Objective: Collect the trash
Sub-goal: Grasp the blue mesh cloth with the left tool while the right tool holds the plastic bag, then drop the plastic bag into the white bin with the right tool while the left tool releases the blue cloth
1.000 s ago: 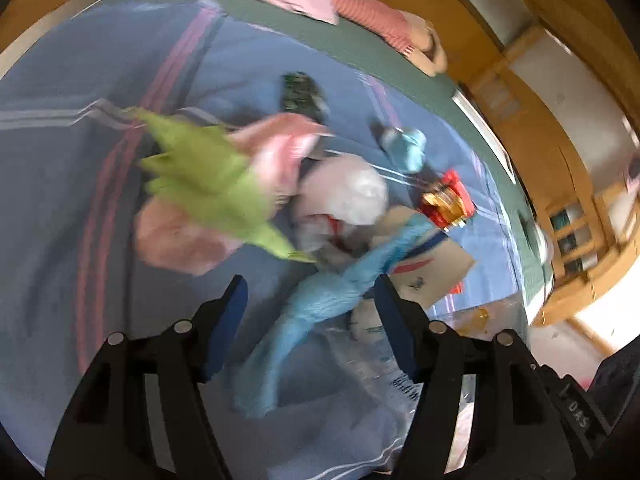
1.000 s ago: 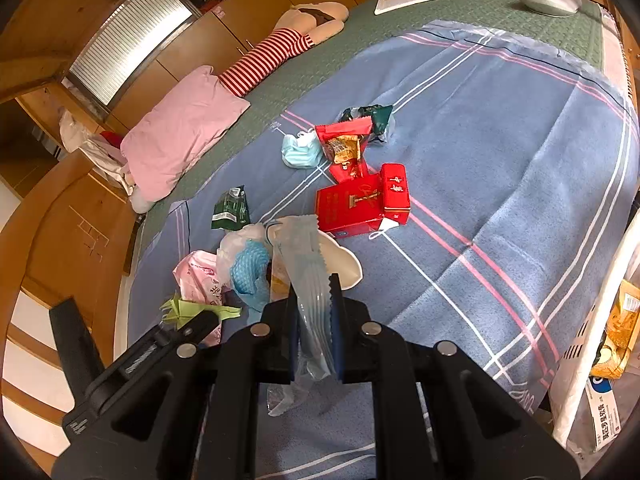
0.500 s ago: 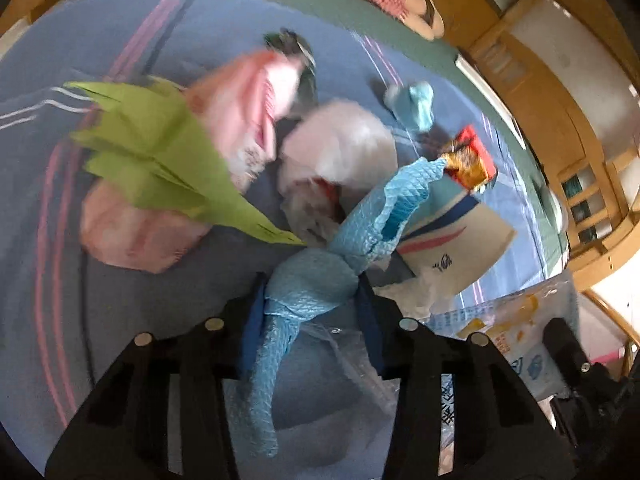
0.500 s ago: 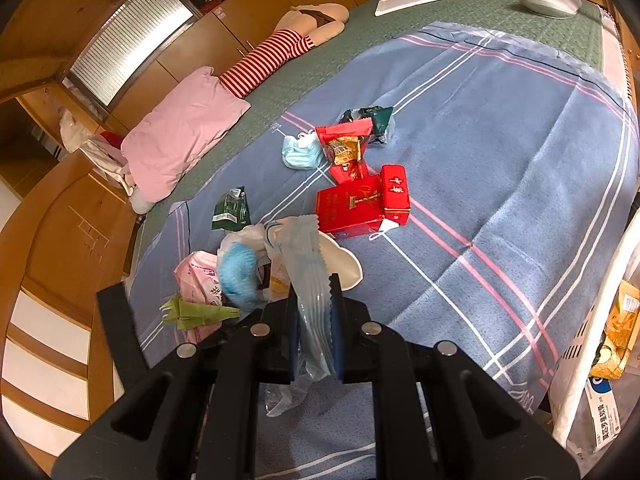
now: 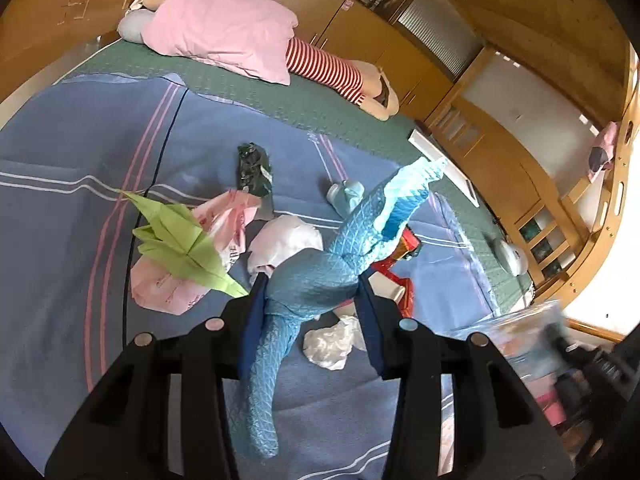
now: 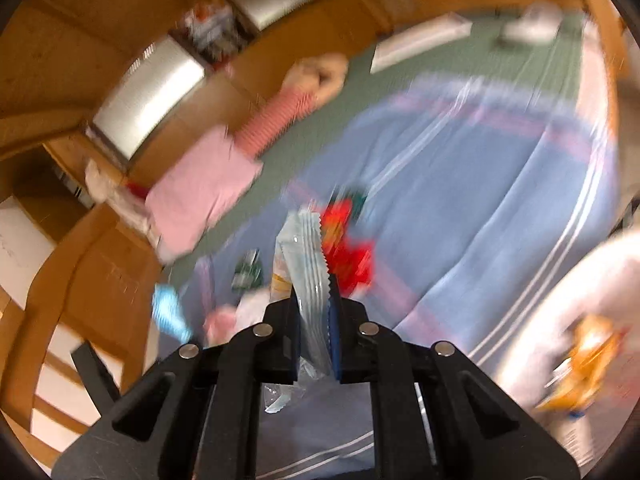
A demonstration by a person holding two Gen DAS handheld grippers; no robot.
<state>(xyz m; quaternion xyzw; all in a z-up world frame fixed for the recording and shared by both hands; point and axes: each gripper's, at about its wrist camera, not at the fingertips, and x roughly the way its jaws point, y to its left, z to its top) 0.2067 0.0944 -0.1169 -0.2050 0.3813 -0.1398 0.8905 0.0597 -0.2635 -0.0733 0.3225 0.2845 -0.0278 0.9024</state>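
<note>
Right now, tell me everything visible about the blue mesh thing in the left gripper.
The blue mesh net is a soft, stretchy sleeve with a diamond weave, light blue, twisted and bunched at its middle. The left gripper is shut on that bunch, pads pressing both sides. One end sticks up and away, with a paler frayed tip; the other hangs down in front of the blue striped blanket. It looks lifted clear of the other litter.
</note>
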